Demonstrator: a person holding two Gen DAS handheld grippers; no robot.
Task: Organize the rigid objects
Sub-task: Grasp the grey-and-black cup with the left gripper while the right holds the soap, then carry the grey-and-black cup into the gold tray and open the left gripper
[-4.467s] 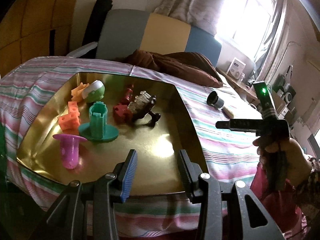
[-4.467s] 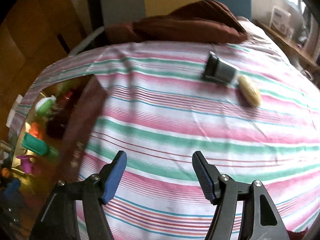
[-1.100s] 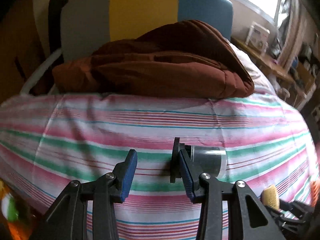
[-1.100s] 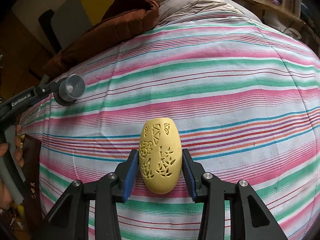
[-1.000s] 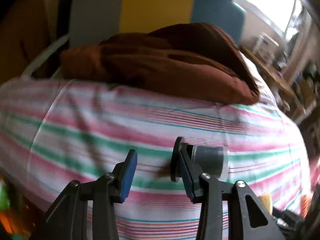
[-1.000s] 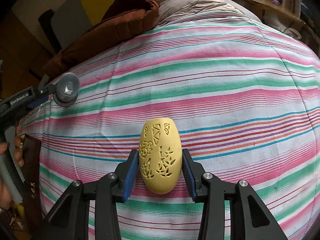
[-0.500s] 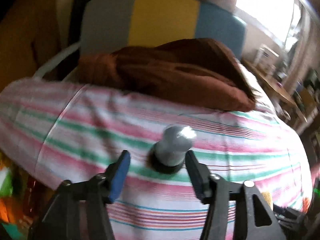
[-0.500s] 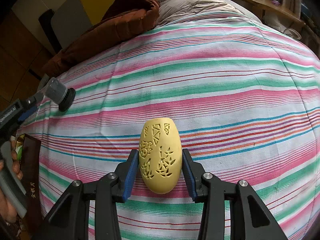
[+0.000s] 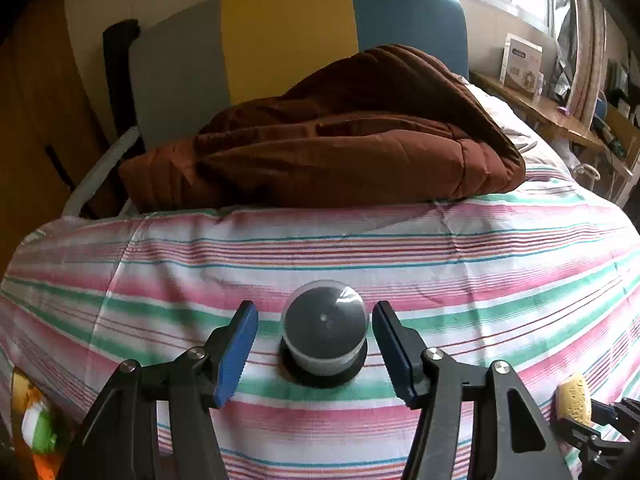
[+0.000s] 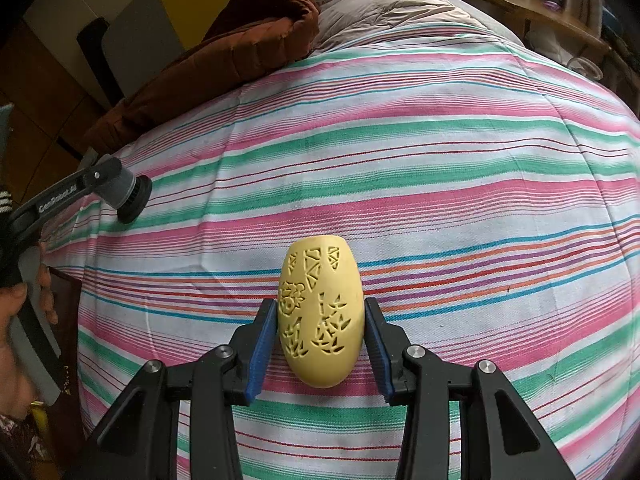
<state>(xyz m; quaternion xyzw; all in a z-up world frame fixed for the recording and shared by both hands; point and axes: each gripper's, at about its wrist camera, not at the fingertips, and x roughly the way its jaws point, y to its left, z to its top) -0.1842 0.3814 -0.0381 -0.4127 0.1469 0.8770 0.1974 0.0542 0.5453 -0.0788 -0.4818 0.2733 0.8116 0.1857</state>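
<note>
left gripper (image 9: 314,346) wide, right gripper (image 10: 320,338) clamped (both tilted down)

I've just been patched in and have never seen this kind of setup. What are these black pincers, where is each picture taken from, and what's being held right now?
There is no robot here: a person holds a two-finger gripper in each hand, and a fisheye camera on each one looks forward along its fingers. In the left wrist view, the left gripper stands open around a grey cylinder that sits upright on its black base on the striped bedsheet, pads clear of it. In the right wrist view, the right gripper is shut on a yellow carved egg-shaped piece. A brown quilt lies further back on the bed.
</note>
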